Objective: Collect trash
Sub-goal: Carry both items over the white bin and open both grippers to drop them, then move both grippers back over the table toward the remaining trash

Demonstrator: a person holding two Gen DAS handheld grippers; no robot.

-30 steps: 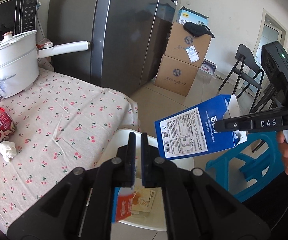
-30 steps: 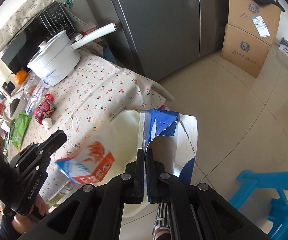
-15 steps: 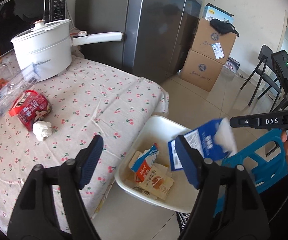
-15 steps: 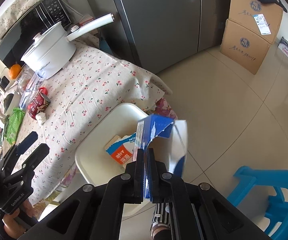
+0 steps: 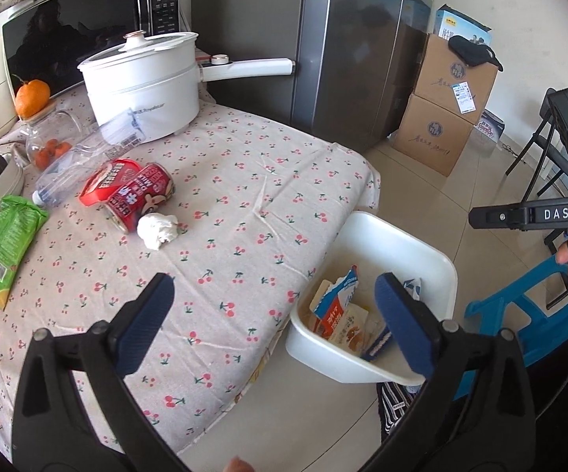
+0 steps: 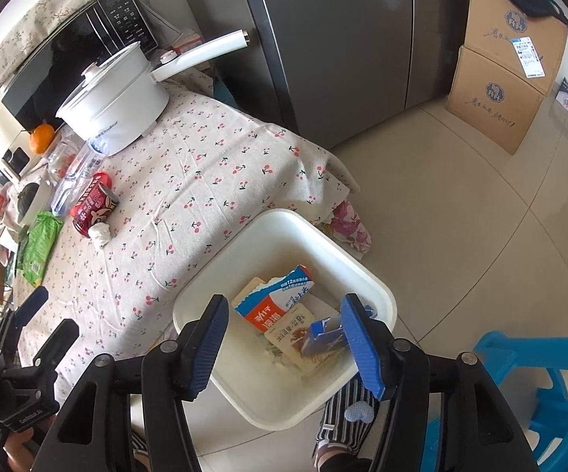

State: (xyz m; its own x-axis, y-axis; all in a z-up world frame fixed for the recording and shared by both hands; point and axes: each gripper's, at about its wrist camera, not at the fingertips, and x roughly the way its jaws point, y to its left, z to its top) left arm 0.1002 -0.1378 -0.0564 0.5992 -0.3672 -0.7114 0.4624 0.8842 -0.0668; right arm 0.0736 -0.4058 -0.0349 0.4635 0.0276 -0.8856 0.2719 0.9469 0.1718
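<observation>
A white bin [image 5: 433, 253] [image 6: 315, 232] stands at the table's edge and holds cartons: an orange-and-blue carton [image 6: 274, 301] [image 5: 333, 306], a blue carton [image 6: 325, 332] and flat packets. My left gripper [image 5: 274, 320] is open and empty above the table's front edge, left of the bin. My right gripper [image 6: 284, 344] is open and empty above the bin. On the cherry-print tablecloth [image 5: 244, 196] lie a red can [image 5: 140, 196] [image 6: 95, 206], a crumpled white tissue [image 5: 158, 230] [image 6: 100, 234], a clear plastic bottle [image 5: 83, 161] and a green packet [image 5: 4, 244] [image 6: 39, 247].
A white electric pot [image 5: 146, 82] with a long handle stands at the table's back, before a microwave [image 5: 87, 31]. A jar, an orange [image 5: 32, 96] and a bowl sit at the left. Fridge [image 5: 346, 39], cardboard boxes [image 5: 441, 118] and a blue stool [image 6: 539, 393] stand around.
My right gripper opened and the blue carton dropped into the bin. My left gripper, open half a second ago after dropping the orange-and-blue carton, has swung left over the table.
</observation>
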